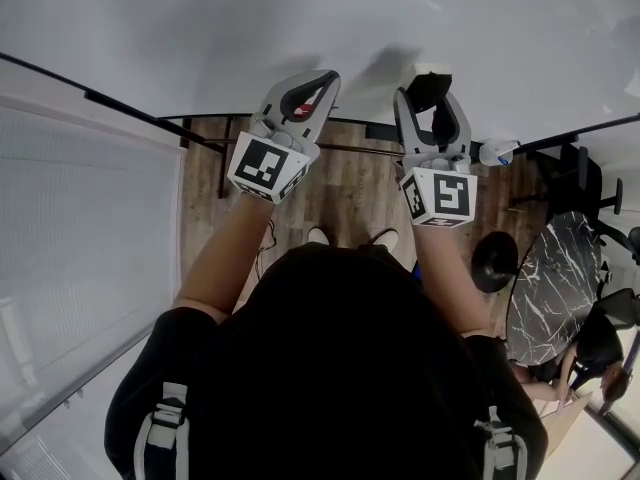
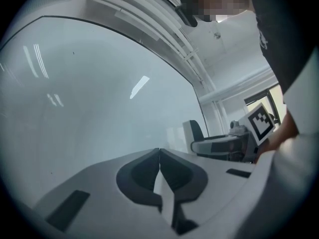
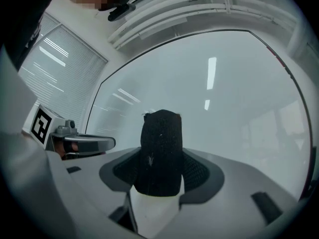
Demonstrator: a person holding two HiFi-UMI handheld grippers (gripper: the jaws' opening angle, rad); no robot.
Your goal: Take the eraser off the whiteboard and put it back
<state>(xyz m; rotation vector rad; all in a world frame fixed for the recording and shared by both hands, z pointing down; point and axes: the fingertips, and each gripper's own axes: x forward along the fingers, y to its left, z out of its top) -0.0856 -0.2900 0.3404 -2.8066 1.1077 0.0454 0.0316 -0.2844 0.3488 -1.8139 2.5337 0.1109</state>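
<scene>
A person stands facing the whiteboard (image 1: 300, 28), both grippers held out before it. The left gripper (image 1: 320, 80) sits just beside the right gripper (image 1: 432, 93), which has the eraser (image 3: 160, 153) between its jaws, near the board. The blinds (image 1: 80, 248) lie to the person's left, a table (image 1: 550, 288) to the right.
</scene>
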